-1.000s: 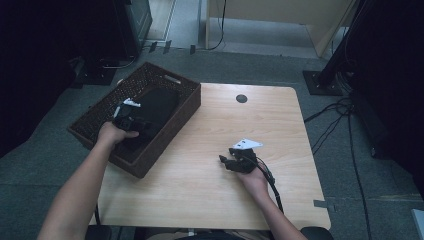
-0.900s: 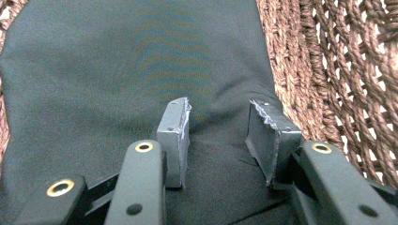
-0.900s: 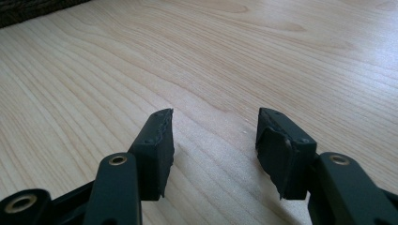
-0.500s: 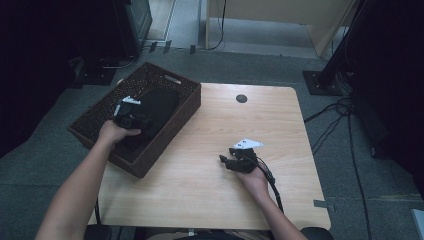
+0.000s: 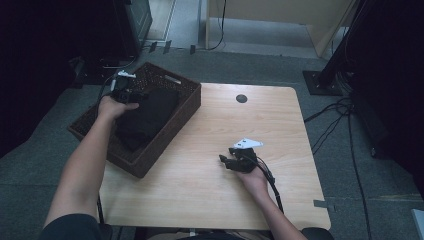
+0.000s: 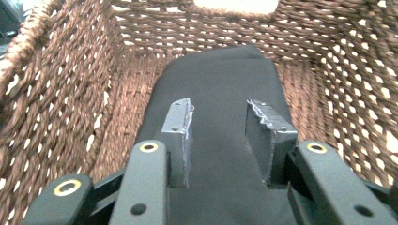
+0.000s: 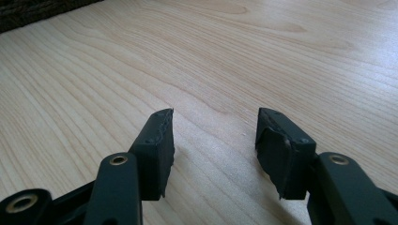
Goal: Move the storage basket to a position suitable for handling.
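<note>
A pale wood counter [image 5: 280, 125] with rounded corners and a dark round grommet [image 5: 241, 98] near its far edge stands on grey carpet [image 5: 40, 170]. Black cables [image 5: 340, 120] trail over the floor at the right, beside a dark stand base [image 5: 322, 82]. Light wooden furniture [image 5: 280, 20] sits beyond, with dark equipment [image 5: 132, 22] at the far left. The edges lie in deep shadow.

The desk [image 5: 210, 190], pale wood with rounded corners, bears a small dark round cap [image 5: 241, 98] near its far edge. Beyond the desk lies grey carpet [image 5: 260, 67] (cables [image 5: 332, 120] trail right of it).
</note>
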